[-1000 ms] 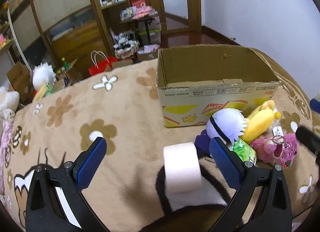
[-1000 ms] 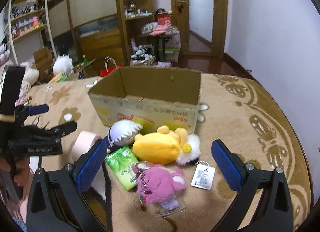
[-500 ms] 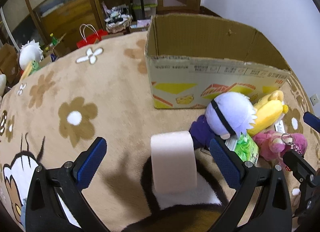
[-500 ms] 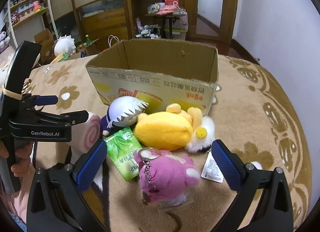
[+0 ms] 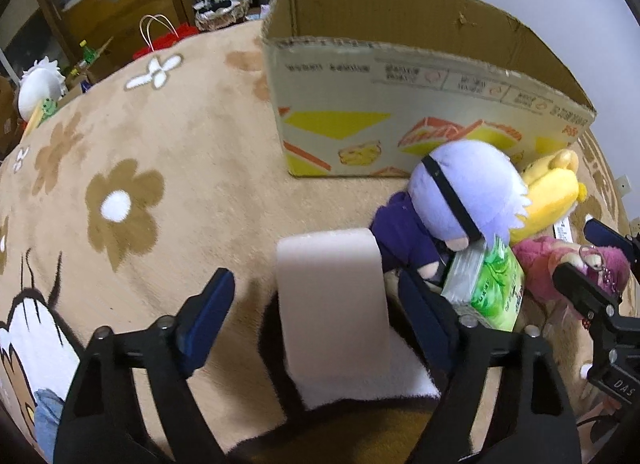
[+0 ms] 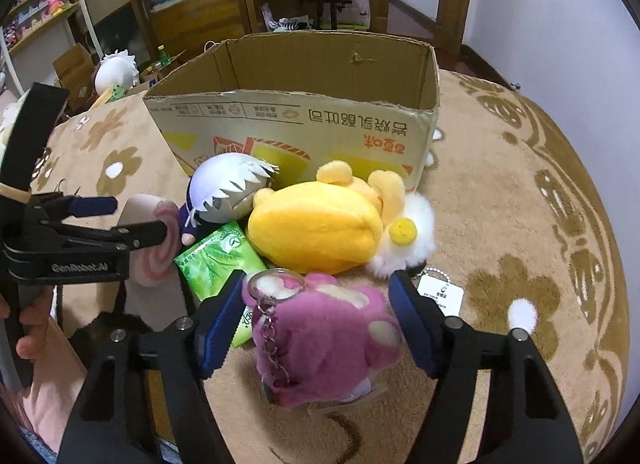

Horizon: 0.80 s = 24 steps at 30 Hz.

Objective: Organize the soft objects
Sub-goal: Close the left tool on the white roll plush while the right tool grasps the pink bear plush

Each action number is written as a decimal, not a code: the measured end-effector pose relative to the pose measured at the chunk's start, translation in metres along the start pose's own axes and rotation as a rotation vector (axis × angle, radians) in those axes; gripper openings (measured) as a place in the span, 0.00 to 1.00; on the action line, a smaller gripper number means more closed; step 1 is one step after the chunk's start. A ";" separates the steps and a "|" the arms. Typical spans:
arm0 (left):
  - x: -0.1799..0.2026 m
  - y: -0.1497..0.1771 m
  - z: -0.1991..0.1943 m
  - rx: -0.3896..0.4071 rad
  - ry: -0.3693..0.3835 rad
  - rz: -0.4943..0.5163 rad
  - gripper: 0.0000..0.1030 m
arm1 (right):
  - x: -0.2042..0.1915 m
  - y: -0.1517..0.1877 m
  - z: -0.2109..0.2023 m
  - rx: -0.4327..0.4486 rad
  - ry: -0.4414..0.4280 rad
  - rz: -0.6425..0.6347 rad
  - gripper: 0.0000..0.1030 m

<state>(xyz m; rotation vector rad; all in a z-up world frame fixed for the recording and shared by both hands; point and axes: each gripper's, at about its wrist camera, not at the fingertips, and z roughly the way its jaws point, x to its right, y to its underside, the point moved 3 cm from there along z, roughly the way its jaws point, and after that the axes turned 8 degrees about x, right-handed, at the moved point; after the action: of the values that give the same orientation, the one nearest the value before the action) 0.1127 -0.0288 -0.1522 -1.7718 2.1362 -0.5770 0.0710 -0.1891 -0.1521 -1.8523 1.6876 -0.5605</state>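
Observation:
A pale pink roll-shaped cushion (image 5: 332,296) lies on the flowered blanket between the open fingers of my left gripper (image 5: 316,312); its swirl end shows in the right wrist view (image 6: 158,240). My right gripper (image 6: 316,320) is open around a pink plush bear (image 6: 324,340), fingers on both sides, not closed on it. Beside it lie a green tissue pack (image 6: 218,260), a yellow plush (image 6: 320,224) and a white-haired doll (image 6: 228,188). An open cardboard box (image 6: 296,128) stands just behind them.
The beige flowered blanket (image 5: 120,200) covers the surface. A paper tag (image 6: 440,292) lies right of the bear. Shelves, a red bag (image 5: 168,40) and another white plush (image 5: 40,80) stand beyond the blanket's far edge. The left gripper's body (image 6: 68,248) sits left of the toys.
Both grippers have moved forward and down. The left now straddles the pink roll and the right now straddles the pink bear. Both sets of fingers have narrowed.

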 end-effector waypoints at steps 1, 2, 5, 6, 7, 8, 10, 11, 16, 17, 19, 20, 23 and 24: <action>0.000 0.000 0.002 -0.008 0.000 0.000 0.70 | 0.000 0.000 0.000 0.001 -0.001 -0.003 0.69; 0.000 0.001 0.003 -0.015 0.002 -0.002 0.68 | -0.001 0.001 0.000 -0.001 -0.001 -0.005 0.69; -0.002 0.002 0.006 -0.028 0.025 -0.023 0.59 | -0.001 0.000 0.000 -0.003 -0.008 -0.005 0.66; -0.002 0.002 0.006 -0.030 0.032 -0.028 0.56 | -0.001 0.000 -0.001 -0.001 -0.010 -0.003 0.65; -0.002 0.002 0.006 -0.030 0.036 -0.030 0.52 | -0.001 0.000 -0.002 0.003 -0.014 -0.001 0.62; -0.002 0.002 0.006 -0.030 0.037 -0.030 0.50 | 0.000 -0.001 -0.003 0.008 -0.020 0.002 0.61; -0.001 0.003 0.005 -0.024 0.038 -0.027 0.46 | 0.001 -0.002 -0.005 0.015 -0.024 0.008 0.60; -0.001 0.003 0.005 -0.022 0.038 -0.027 0.46 | 0.002 -0.003 -0.006 0.019 -0.025 0.013 0.59; 0.000 0.003 -0.002 0.006 0.033 -0.022 0.43 | 0.004 -0.006 -0.013 0.048 -0.032 0.021 0.58; 0.001 0.004 -0.005 0.015 0.032 -0.021 0.43 | 0.004 -0.008 -0.016 0.058 -0.036 0.026 0.58; 0.001 0.003 -0.011 0.037 0.028 -0.021 0.42 | 0.005 -0.011 -0.024 0.082 -0.044 0.041 0.58; 0.001 0.002 -0.015 0.047 0.026 -0.020 0.42 | 0.006 -0.013 -0.028 0.099 -0.048 0.048 0.58; 0.001 0.002 -0.027 0.092 0.018 -0.020 0.42 | 0.010 -0.017 -0.037 0.133 -0.053 0.069 0.58; 0.001 0.001 -0.030 0.108 0.017 -0.021 0.42 | 0.011 -0.018 -0.040 0.145 -0.055 0.077 0.58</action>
<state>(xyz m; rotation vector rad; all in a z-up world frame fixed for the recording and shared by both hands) 0.0971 -0.0260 -0.1261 -1.7393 2.0586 -0.7006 0.0600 -0.2045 -0.1108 -1.6785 1.6301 -0.5787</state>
